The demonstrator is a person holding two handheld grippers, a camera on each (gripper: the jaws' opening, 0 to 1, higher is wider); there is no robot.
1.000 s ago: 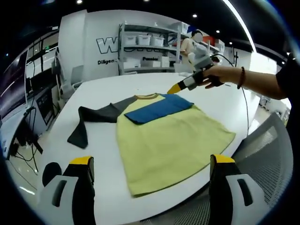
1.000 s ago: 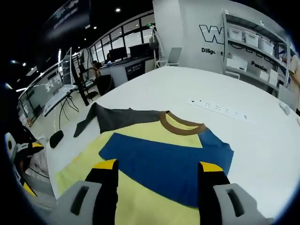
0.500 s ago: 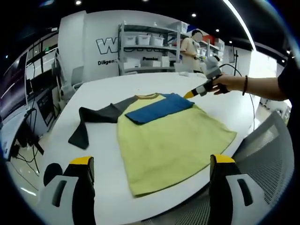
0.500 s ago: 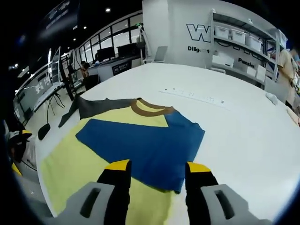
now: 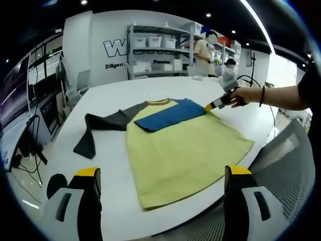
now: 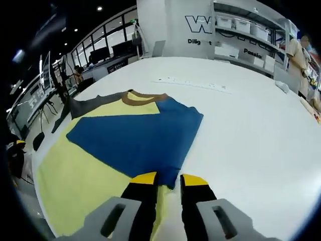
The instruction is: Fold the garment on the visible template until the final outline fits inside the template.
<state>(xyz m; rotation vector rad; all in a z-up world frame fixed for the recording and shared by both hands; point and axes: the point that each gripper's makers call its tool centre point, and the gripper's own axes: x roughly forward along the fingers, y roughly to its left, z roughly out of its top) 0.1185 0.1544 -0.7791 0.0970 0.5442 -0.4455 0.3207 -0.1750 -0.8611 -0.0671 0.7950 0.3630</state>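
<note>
A yellow T-shirt lies flat on the white table. Its grey sleeve is spread out to the left, and its blue sleeve is folded across the chest. My left gripper hangs open at the table's near edge, short of the shirt's hem. A hand holds my right gripper at the shirt's right side. In the right gripper view, the right gripper has its jaws drawn close together with a narrow gap left. The corner of the blue sleeve lies in that gap.
A white power strip lies on the table beyond the brown collar. A mesh chair back stands at the table's near right edge. Shelves with white bins and a person are at the back.
My right gripper has drawn back to the blue sleeve's near corner, and its jaws have narrowed from wide apart to nearly together. The left gripper has stayed still.
</note>
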